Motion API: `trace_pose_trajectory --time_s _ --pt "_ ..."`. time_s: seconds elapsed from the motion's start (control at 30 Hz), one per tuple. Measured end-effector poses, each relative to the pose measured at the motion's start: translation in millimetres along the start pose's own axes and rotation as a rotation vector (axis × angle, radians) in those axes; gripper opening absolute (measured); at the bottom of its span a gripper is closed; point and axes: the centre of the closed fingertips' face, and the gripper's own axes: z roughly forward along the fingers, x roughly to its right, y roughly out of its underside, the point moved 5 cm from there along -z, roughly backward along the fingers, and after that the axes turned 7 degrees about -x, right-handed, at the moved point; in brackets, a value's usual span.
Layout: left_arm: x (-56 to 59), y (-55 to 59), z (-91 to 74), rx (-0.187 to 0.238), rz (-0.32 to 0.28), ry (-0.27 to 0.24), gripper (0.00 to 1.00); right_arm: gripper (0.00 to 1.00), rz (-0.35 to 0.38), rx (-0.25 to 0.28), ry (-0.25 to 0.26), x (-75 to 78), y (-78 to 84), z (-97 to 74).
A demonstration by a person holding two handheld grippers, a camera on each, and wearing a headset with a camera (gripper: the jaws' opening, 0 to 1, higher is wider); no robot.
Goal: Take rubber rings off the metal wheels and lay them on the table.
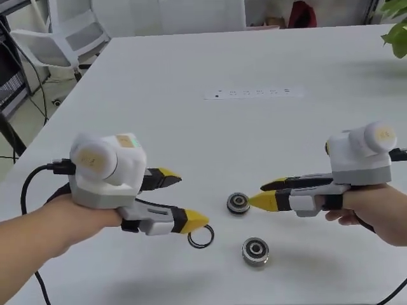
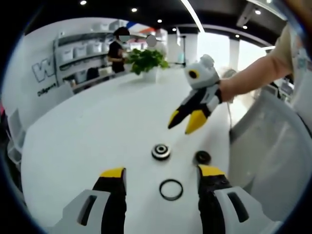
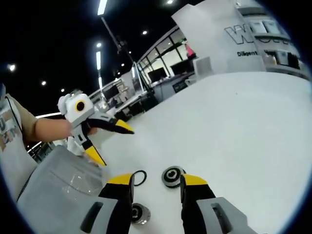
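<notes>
While the left gripper (image 1: 189, 198) hung with jaws spread and empty, rubber ring (image 1: 201, 237) lay flat on the table (image 1: 191, 114) just beside its nearer tip, metal wheel (image 1: 238, 203) further right, second wheel (image 1: 255, 250) nearer the person, right gripper (image 1: 256, 194) parted, empty, tip almost touching the first wheel.
</notes>
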Motion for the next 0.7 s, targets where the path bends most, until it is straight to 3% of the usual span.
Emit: trace_pose_trajectory --time_s 0.7 --pt "-5.5 -3.1 26.1 -0.019 -0.002 0.021 0.55 0.32 -0.091 -0.064 0.029 12.5 17.4 13.5"
